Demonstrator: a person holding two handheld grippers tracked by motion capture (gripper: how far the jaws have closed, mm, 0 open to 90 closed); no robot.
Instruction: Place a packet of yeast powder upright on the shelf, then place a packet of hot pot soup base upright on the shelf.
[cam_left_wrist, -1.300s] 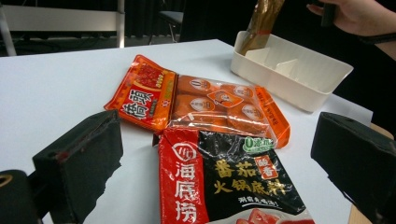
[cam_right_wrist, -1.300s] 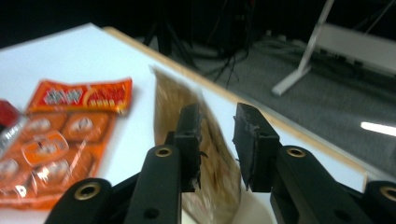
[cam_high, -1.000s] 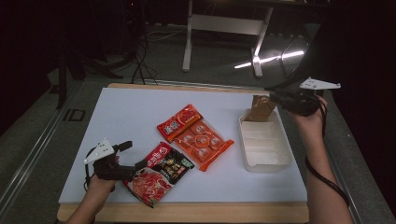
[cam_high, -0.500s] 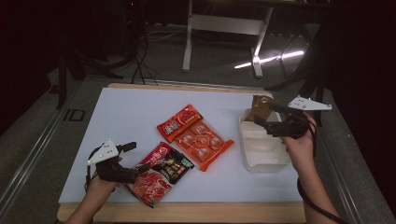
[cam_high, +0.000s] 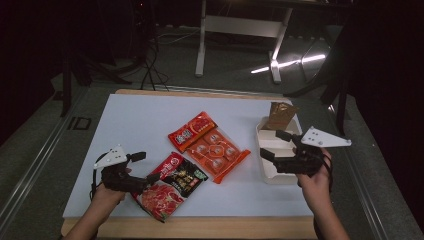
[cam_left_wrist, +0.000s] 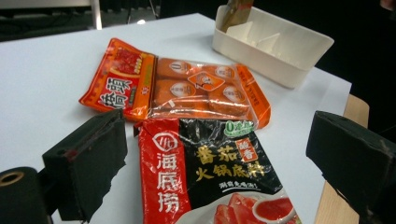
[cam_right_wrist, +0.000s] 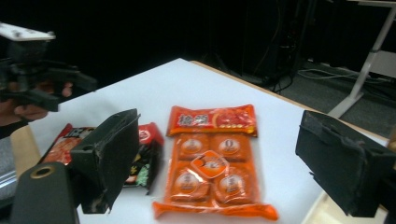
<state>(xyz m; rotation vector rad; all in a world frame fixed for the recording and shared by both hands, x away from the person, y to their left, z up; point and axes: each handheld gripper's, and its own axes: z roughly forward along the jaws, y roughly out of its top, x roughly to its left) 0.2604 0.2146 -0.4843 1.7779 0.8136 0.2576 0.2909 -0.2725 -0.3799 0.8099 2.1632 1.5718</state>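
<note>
My left gripper (cam_high: 142, 169) (cam_left_wrist: 219, 158) stands open at the near left, its jaws either side of the top edge of a red and black hotpot packet (cam_high: 172, 187) (cam_left_wrist: 210, 177) without pressing on it. My right gripper (cam_high: 274, 144) (cam_right_wrist: 226, 156) hovers over the near part of a white bin (cam_high: 267, 172). Its jaws have just been opening and nothing is between them. A brown packet (cam_high: 280, 115) stands upright in the bin's far end. An orange pack of round cakes (cam_high: 217, 152) (cam_right_wrist: 210, 172) and a red-orange packet (cam_high: 192, 130) lie mid-table.
A white mat (cam_high: 150, 120) covers the wooden table, with bare room at the far left. The table's wooden front edge (cam_high: 200, 227) runs just behind both hands. Dark floor, cables and a desk frame (cam_high: 240, 25) lie beyond the far edge.
The right gripper left the brown packet standing in the bin's far end, opened, and drew back toward the near side of the bin. The left gripper stayed put.
</note>
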